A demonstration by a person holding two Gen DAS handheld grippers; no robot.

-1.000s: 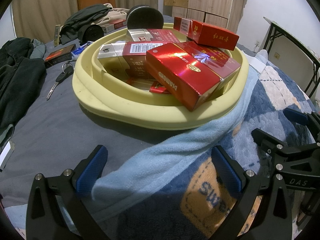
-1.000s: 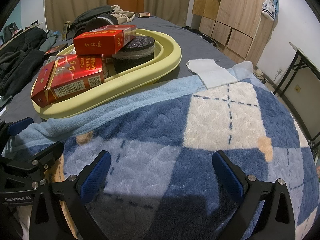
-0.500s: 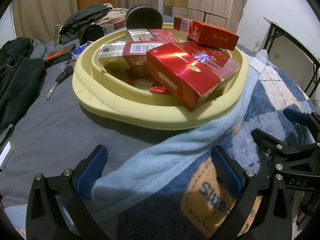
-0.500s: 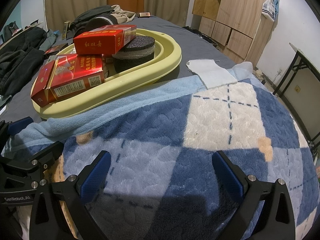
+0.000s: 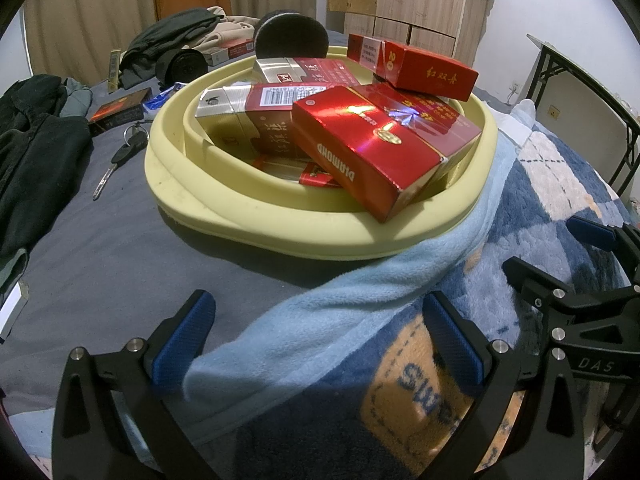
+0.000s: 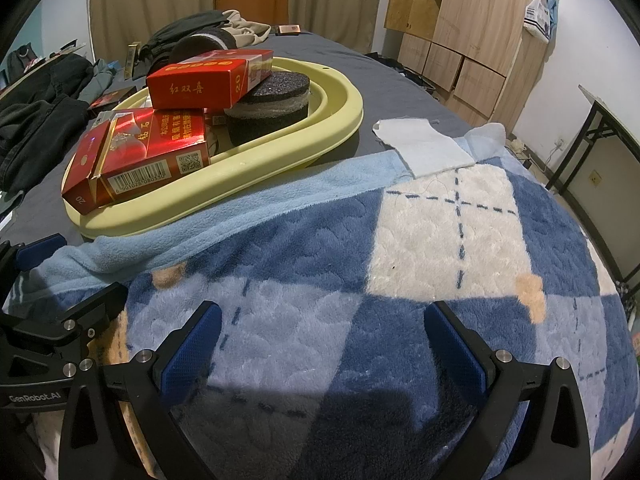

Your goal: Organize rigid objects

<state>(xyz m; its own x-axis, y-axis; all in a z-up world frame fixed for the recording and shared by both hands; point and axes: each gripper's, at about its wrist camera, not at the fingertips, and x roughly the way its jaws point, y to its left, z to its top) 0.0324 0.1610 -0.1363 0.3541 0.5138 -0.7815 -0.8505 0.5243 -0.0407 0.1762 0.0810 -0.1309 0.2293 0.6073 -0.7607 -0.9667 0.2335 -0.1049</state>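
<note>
A pale yellow basin [image 5: 224, 208] [image 6: 280, 148] sits on the bed and holds several red cigarette cartons. A shiny red carton [image 5: 372, 148] [image 6: 140, 152] lies over its near rim. Another red carton [image 5: 424, 72] [image 6: 200, 80] rests on top, partly on a black round pad [image 6: 272, 100]. A red-and-silver carton [image 5: 248, 116] lies inside. My left gripper [image 5: 320, 340] is open and empty, low over the blanket in front of the basin. My right gripper [image 6: 322, 344] is open and empty over the checked blanket, to the right of the basin.
A blue checked blanket [image 6: 440, 260] with a light blue edge [image 5: 340, 312] covers the near bed. A key [image 5: 120, 160], a dark box [image 5: 116, 114] and dark clothes [image 5: 32, 152] lie left. A white cloth [image 6: 424, 148] lies right of the basin. Wardrobe and folding table stand behind.
</note>
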